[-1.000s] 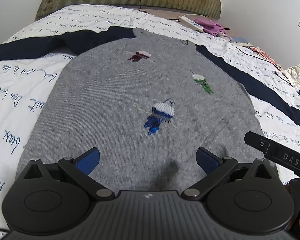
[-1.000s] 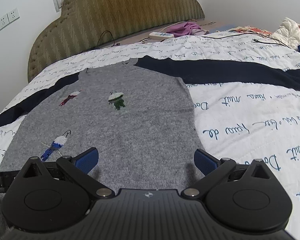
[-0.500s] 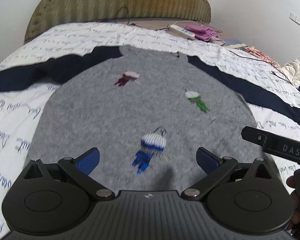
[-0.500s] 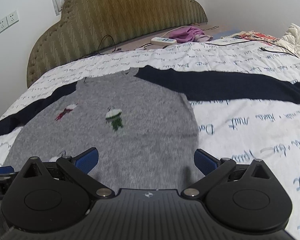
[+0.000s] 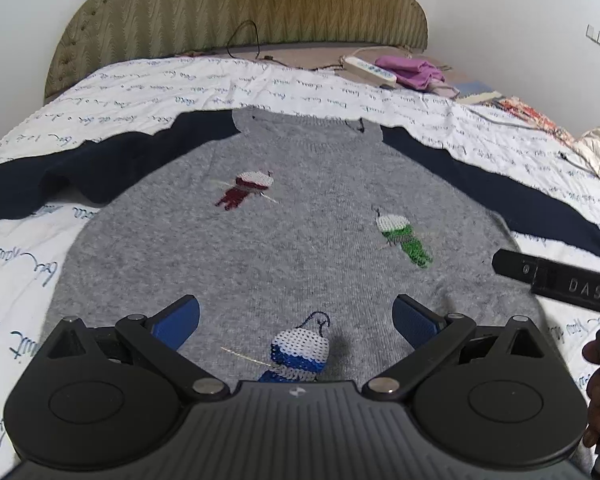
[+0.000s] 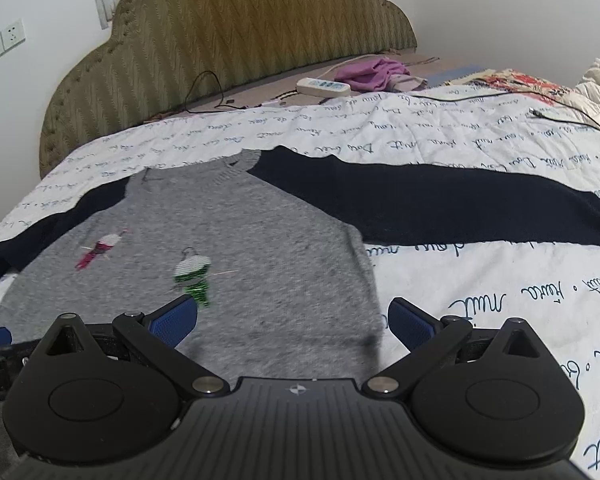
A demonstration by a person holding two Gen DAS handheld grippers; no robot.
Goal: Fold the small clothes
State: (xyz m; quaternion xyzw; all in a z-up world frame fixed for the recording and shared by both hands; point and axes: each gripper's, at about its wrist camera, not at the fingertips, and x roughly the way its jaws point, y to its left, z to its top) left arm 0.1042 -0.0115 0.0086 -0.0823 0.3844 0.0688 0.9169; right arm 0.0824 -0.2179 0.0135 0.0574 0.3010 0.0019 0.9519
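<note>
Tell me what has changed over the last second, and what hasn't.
Both tongs, left and right, have moved forward over the grey sweater towards its collar; the blue figure now lies between the left tongs' fingers. Nothing was gripped or released. The sweater stays flat on the bedspread, sleeves spread, both tongs open.

The black housing of the left gripper (image 5: pixel 296 320) is covering the bottom hem of the grey knitted sweater with navy sleeves (image 5: pixel 308 240) and the lower half of its blue-and-white embroidered figure (image 5: pixel 300 354), while both navy sleeves are running out past the picture's side edges. In the right wrist view the sweater's green embroidered figure (image 6: pixel 192 276) is blurring, and the right gripper (image 6: pixel 293 316) body is hiding the hem near the bed's foot edge.
</note>
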